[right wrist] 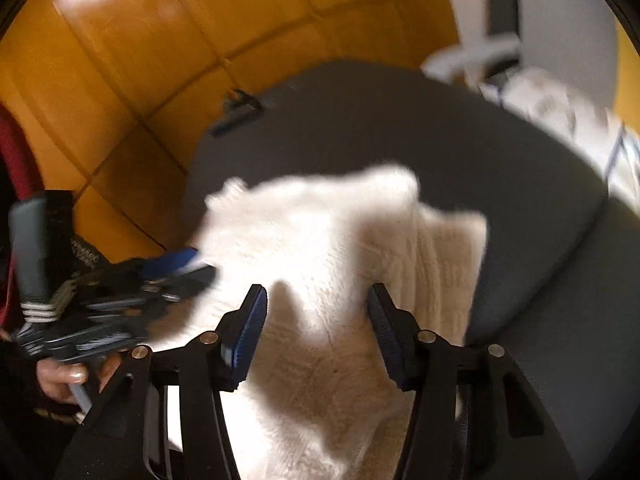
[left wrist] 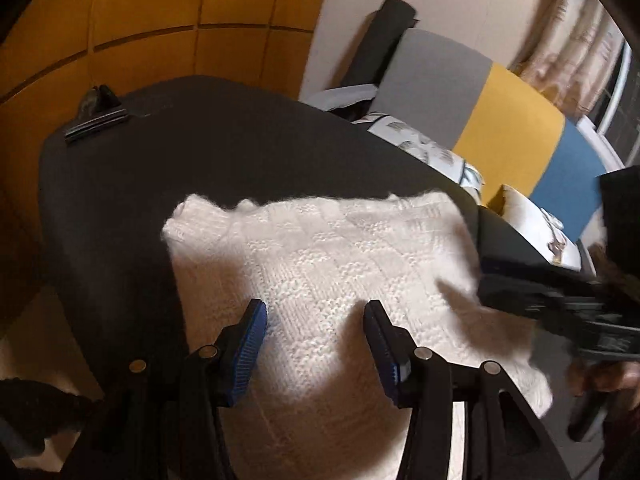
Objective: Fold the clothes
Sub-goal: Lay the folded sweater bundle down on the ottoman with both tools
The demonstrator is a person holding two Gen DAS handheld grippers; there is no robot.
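Note:
A white knitted sweater (left wrist: 328, 264) lies on a dark grey tabletop (left wrist: 168, 168), and it also shows in the right wrist view (right wrist: 320, 240). My left gripper (left wrist: 316, 316) is open above the sweater's near part, its blue pads (left wrist: 250, 344) apart with nothing between them. My right gripper (right wrist: 316, 308) is open too, above the sweater's near edge. The right gripper also shows at the right of the left wrist view (left wrist: 496, 284), at the sweater's right edge. The left gripper shows blurred at the left of the right wrist view (right wrist: 188, 268), at the sweater's left edge.
A small black clip-like object (left wrist: 96, 114) sits at the table's far left corner. Orange wall panels (left wrist: 160, 20) stand behind the table. A grey, yellow and blue sofa (left wrist: 500, 120) with patterned cushions (left wrist: 432, 148) is at the right.

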